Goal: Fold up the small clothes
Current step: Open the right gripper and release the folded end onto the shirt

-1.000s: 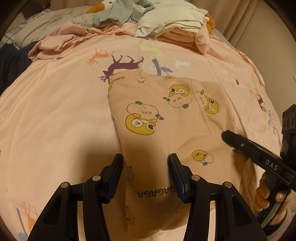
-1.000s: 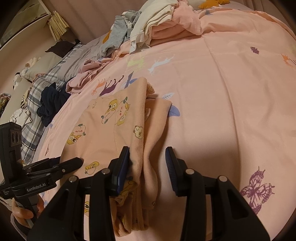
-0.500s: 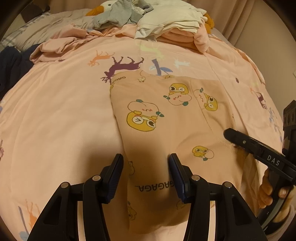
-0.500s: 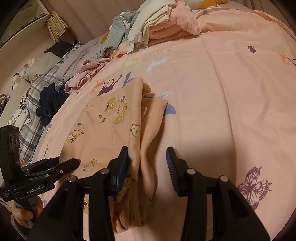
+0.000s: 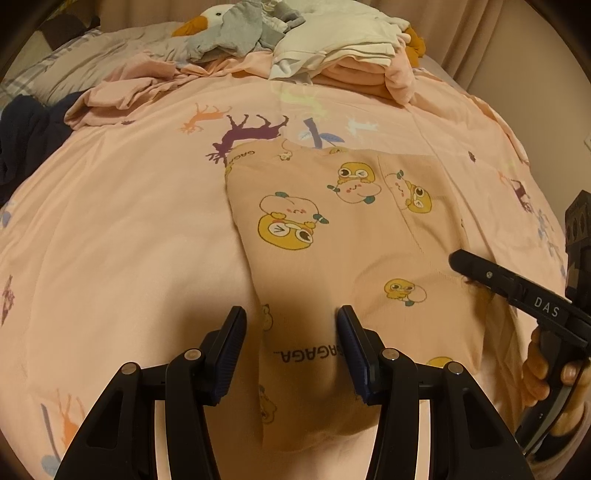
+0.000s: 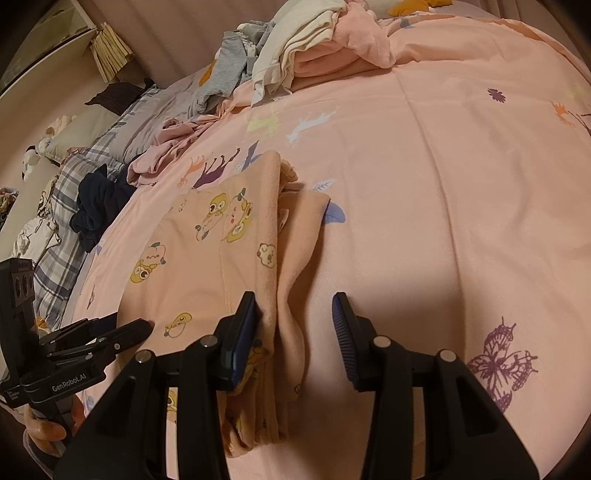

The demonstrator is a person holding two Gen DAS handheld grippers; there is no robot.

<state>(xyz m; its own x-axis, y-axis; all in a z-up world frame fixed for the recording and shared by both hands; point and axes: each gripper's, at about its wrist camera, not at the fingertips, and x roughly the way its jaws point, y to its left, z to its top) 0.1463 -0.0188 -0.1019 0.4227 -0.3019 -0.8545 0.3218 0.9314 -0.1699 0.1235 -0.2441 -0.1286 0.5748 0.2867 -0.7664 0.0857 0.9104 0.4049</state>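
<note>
A goose plush toy point(image 5: 207, 22), perhaps, beside plaid bedding point(image 6: 66, 236).

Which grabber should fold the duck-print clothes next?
Probably the right gripper. Its open jaws straddle the loose, rumpled edge of the peach duck-print garment. The left gripper, also open, sits over a flat part near the other edge.

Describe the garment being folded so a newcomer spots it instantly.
On the pink bed cover with animal prints, look near the front, between the two hand-held grippers. The garment lies flat there, peach with yellow cartoon ducks and "GAGAGA" lettering. The clothes pile at the far end is plain white, grey and pink.
</note>
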